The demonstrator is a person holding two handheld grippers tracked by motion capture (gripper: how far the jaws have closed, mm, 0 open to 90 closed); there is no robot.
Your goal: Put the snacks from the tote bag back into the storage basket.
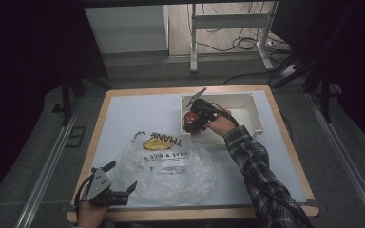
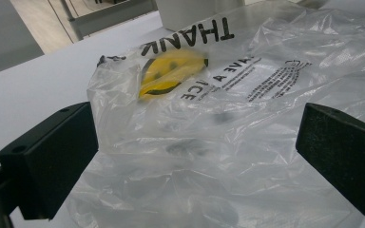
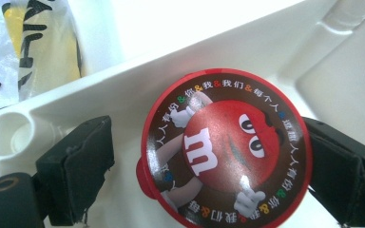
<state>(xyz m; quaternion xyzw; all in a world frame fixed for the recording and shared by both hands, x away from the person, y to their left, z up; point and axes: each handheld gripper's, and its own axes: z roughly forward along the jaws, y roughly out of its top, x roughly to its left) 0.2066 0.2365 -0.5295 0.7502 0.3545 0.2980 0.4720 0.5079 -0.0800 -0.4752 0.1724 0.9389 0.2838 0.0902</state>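
Right gripper [image 1: 193,115], high view: poised at the near-left corner of the white bin [image 1: 254,110], a red M&M's tub [image 1: 190,121] between its jaws. Left gripper [image 1: 119,183] hangs released at the plastic bag's [image 1: 171,164] near edge.

Left gripper view: jaws wide apart, bag [image 2: 218,123] untouched; film may slide away when pinched.

Right gripper view: tub lid [image 3: 225,149] touches the right jaw, a gap remains at the left, so not clenched. Round lid could slip or tip against the bin wall [image 3: 123,90].
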